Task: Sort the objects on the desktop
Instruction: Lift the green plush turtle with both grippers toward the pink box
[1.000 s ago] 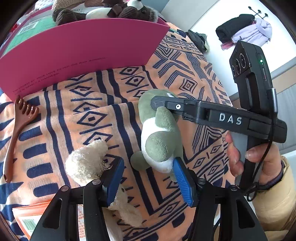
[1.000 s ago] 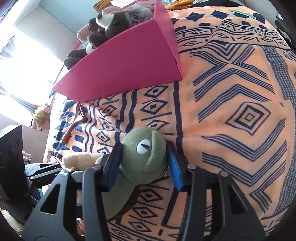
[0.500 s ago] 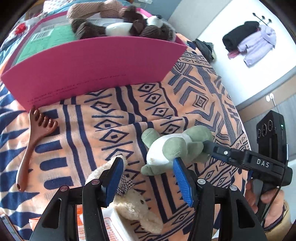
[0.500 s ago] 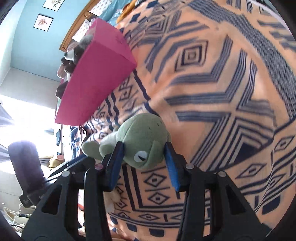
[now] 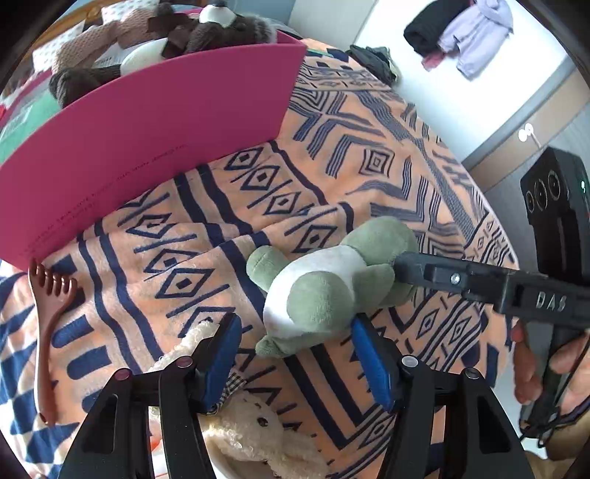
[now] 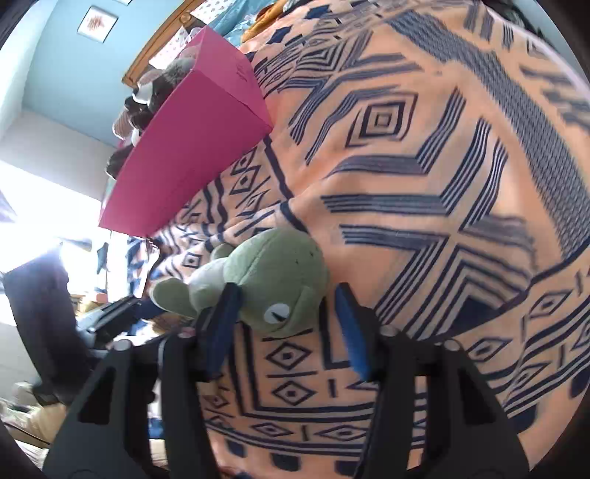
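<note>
Jaws of the right gripper (image 6: 285,324) stand apart around the head of the green frog plush (image 6: 273,272). One blue pad lies against the side of the head. The other pad shows a strip of bedspread (image 6: 424,165) between itself and the head, so no clamp is seen.

Jaws of the left gripper (image 5: 295,353) are wide apart and hold nothing. The frog's white belly and feet lie just ahead of the pads, one foot between their tips.

The frog lies on its side on the orange and navy patterned bedspread, well short of the pink box (image 5: 147,140). Brown plush toys (image 5: 206,33) fill that box to above its rim.

A cream plush toy (image 5: 254,434) lies under the left gripper's left finger. A brown back scratcher (image 5: 48,331) lies on the bedspread near the box's lower corner.
</note>
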The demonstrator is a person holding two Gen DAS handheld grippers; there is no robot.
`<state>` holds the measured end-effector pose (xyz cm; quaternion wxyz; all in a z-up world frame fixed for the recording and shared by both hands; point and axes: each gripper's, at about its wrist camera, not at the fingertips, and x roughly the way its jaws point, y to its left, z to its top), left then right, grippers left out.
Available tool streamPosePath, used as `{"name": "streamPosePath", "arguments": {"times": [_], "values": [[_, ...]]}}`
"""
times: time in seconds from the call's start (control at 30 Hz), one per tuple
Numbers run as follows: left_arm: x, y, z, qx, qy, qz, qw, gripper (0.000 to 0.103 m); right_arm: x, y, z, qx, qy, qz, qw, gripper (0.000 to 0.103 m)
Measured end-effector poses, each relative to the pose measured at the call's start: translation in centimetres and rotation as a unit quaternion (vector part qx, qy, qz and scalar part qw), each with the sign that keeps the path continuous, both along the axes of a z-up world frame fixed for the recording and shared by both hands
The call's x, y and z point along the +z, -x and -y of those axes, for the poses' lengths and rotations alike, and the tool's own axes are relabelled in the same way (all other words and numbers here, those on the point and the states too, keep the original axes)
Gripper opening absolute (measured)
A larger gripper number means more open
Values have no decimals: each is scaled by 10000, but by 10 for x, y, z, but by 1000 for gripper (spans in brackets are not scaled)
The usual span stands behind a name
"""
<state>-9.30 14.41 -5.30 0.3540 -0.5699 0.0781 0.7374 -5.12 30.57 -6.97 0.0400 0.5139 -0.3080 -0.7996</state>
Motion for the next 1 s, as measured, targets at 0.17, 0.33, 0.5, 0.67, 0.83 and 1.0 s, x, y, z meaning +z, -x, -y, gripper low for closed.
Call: {"name": "streamPosePath", "arguments": {"times": [0.17,0.33,0.5,0.67,0.83,1.0], "values": [[-4,3,2,45,-97,99,9999,64,2,7,4,201,-206,-115,9995,62],[-11,6,6,203,-206,369,9989,63,-3,15,8,338,-194,-109,9992,62],[-15,2,7,307,-311,585,9973,49,-8,14,12,393,-118,-129,9991,58],[-7,0,8,409,-406,625,9964,44,-2,10,13,305,-138,-174,9993,54],[15,-3,16,482,-570,461,9961,43,16,7,14,251,-61,-370,9990,53],[35,-6,28,597,-725,299,9951,43,37,5,21,331,-75,-576,9978,53]]}}
